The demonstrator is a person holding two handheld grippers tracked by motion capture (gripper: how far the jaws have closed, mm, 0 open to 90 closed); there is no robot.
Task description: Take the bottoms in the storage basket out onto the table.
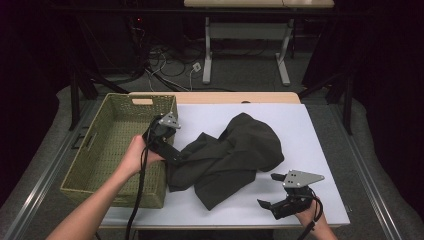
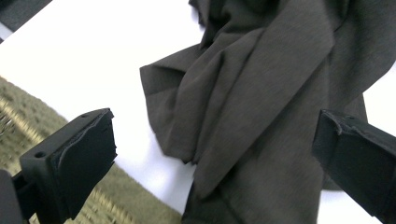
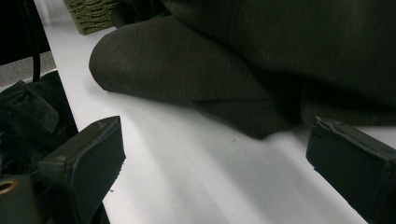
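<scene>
Left hand-held gripper [image 1: 176, 156] jaws wide open, empty, at the edge of the dark cloth [image 1: 227, 157], basket [image 1: 90, 165] just behind it. Right hand-held gripper [image 1: 270, 190] wide open, empty, cloth just ahead on the tabletop [image 1: 310, 145].

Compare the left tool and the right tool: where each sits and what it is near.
The left tool hovers beside the woven basket, at the dark garment's left edge; the right tool sits low near the table's front right, short of the garment. The left points down onto the cloth; the right points sideways along the tabletop. Both are open, gripping nothing.
</scene>
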